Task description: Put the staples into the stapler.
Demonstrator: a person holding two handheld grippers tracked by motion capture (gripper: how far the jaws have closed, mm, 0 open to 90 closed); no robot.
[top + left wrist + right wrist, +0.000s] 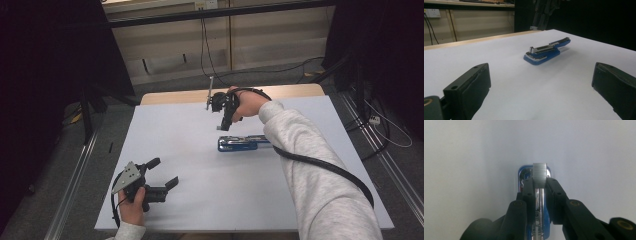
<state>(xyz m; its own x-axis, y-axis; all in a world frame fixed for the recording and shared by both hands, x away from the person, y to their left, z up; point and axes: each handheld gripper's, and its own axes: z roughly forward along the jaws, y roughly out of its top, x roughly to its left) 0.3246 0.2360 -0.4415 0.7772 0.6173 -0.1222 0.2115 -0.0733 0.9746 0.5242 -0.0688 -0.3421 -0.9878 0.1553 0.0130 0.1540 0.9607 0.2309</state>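
Right tool (539,182) up over the open blue stapler (244,143), clamped on a strip of staples (539,175). Stapler sitting mid white tabletop (200,165). Left tool (162,172) near the front-left corner, spread wide apart, gripping nothing.

Both grippers were black, the left gripper (161,174) carrying a grey three-cornered plate (127,176) with small holes. A thick black cable (325,167) trailed from the right gripper (221,126) over a light grey sleeve (310,175). Its jaw links bore brass-ringed screws (625,224).
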